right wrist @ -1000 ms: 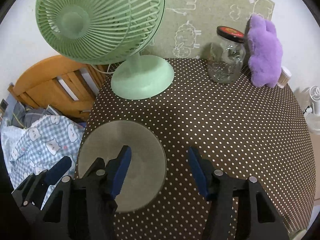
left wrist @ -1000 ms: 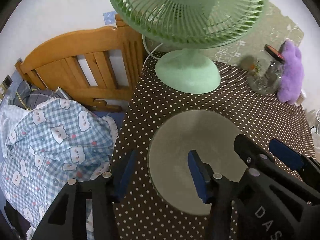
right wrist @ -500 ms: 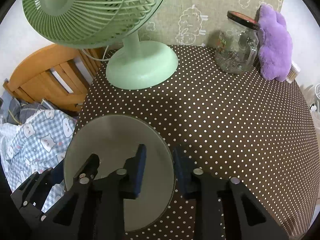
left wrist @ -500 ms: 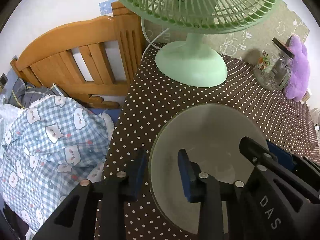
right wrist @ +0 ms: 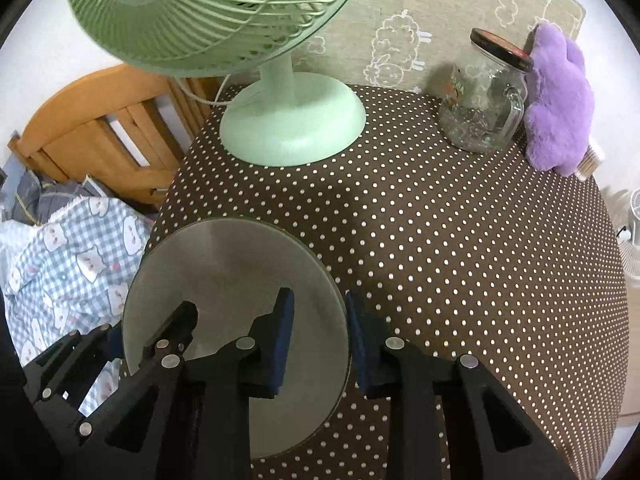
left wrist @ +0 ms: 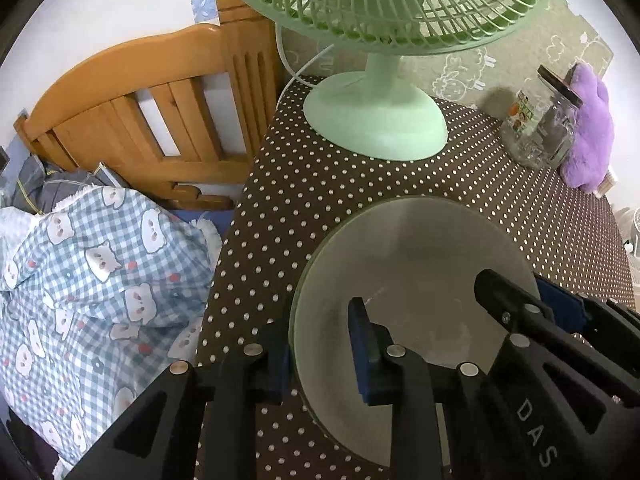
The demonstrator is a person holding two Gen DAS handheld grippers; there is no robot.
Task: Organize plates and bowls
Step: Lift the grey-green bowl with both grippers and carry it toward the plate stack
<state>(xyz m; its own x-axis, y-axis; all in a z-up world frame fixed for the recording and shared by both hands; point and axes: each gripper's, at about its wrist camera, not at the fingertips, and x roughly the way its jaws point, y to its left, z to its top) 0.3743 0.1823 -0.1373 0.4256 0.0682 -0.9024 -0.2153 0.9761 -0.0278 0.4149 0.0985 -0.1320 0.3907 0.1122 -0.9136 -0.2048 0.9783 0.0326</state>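
A round grey-green plate (left wrist: 416,264) lies at the left front of the brown polka-dot table; it also shows in the right wrist view (right wrist: 224,272). My left gripper (left wrist: 320,354) straddles the plate's left rim, one blue pad outside and one over the plate, jaws narrowed around it. My right gripper (right wrist: 318,336) straddles the plate's right rim the same way. Whether the pads press the rim is unclear. The right gripper's body shows in the left wrist view at the plate's right side.
A green desk fan (right wrist: 292,120) stands at the back left of the table (right wrist: 460,240). A glass jar (right wrist: 482,112) and a purple plush toy (right wrist: 560,100) stand at the back right. A wooden bed frame (left wrist: 160,112) and checked bedding (left wrist: 92,272) lie left of the table.
Both grippers moved forward onto the plate and narrowed their jaws from wide open to close around its left and right rims.
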